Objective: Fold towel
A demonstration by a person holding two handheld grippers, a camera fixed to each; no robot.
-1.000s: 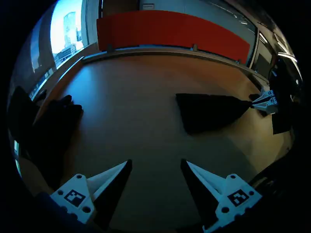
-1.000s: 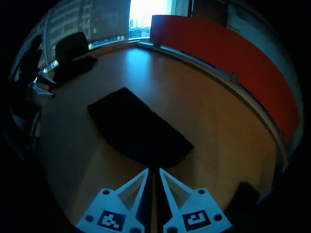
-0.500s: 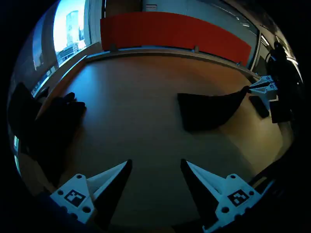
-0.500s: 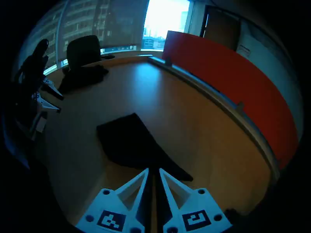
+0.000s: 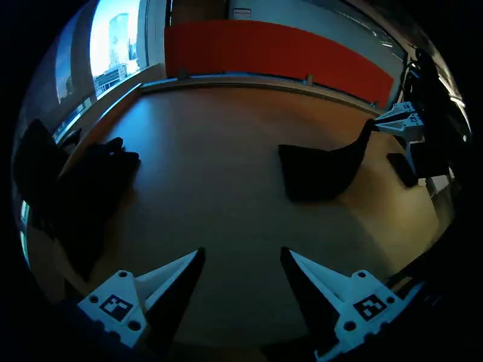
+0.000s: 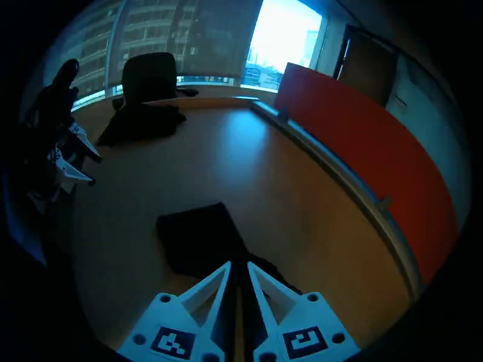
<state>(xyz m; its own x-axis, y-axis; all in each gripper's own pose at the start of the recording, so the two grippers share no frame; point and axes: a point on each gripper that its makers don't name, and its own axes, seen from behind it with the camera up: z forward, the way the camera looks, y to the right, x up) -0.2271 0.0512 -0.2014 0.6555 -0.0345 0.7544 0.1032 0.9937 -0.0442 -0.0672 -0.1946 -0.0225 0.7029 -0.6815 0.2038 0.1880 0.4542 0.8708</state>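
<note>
- The towel, dark, lies on the wooden table toward its right side, most of it flat on the top.
- One corner of the towel is raised off the table and runs up to the tips of the right gripper.
- In the right gripper view, the right gripper has its fingers pressed nearly together with the towel edge pinched between them.
- The left gripper hovers over bare table with its fingers spread apart, gripping nothing, well apart from the towel.
- A heap of dark cloth sits on the left of the table.
- A red panel runs along the far edge, with a window beside it.
- An office chair stands behind the heap.
</note>
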